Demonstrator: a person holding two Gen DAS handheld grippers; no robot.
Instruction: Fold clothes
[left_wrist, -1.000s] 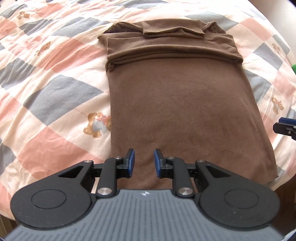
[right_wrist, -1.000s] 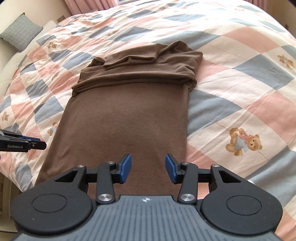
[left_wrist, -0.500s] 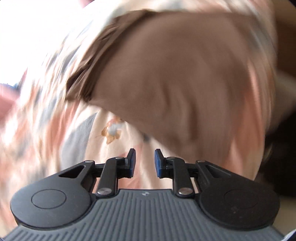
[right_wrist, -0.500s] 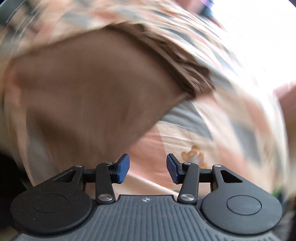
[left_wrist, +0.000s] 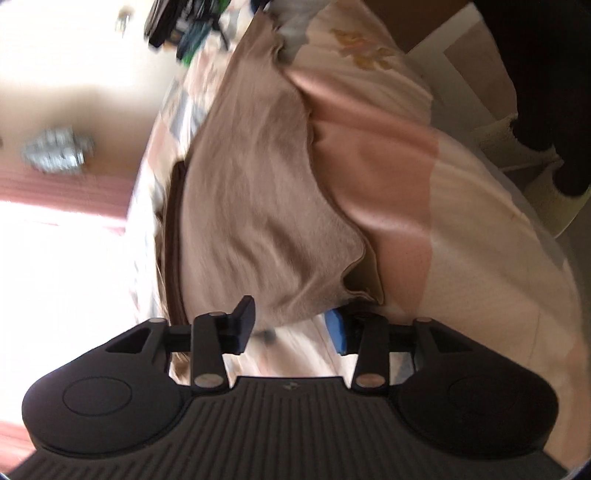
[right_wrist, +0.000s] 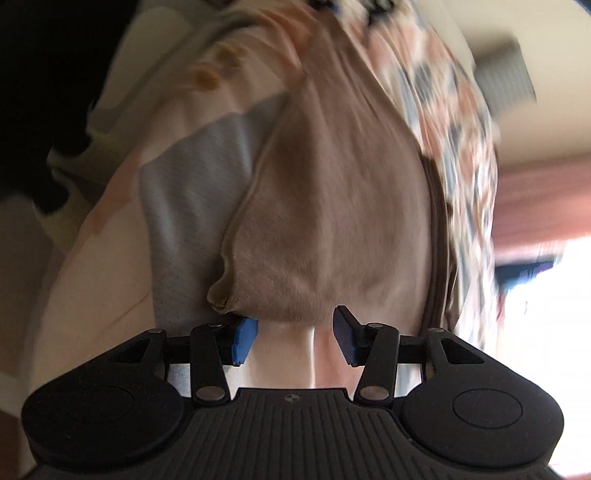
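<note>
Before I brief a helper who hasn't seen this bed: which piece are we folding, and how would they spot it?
Look at the bed's patchwork quilt of pink, grey and cream squares. Lying flat on it is the brown garment, its near hem corners just ahead of the open left gripper and right gripper. It is the only plain, unpatterned fabric there.

Both wrist views close, sharing garment (left_wrist: 258, 192)

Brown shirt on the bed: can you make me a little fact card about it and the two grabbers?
garment: brown shirt, lying on the bed, far end folded over
surface: patchwork quilt with teddy bear prints
left gripper: open, turned sideways at the shirt's near corner
right gripper: open, turned sideways at the other near corner
grasp: nothing pinched yet
picture quality: blurry
</note>
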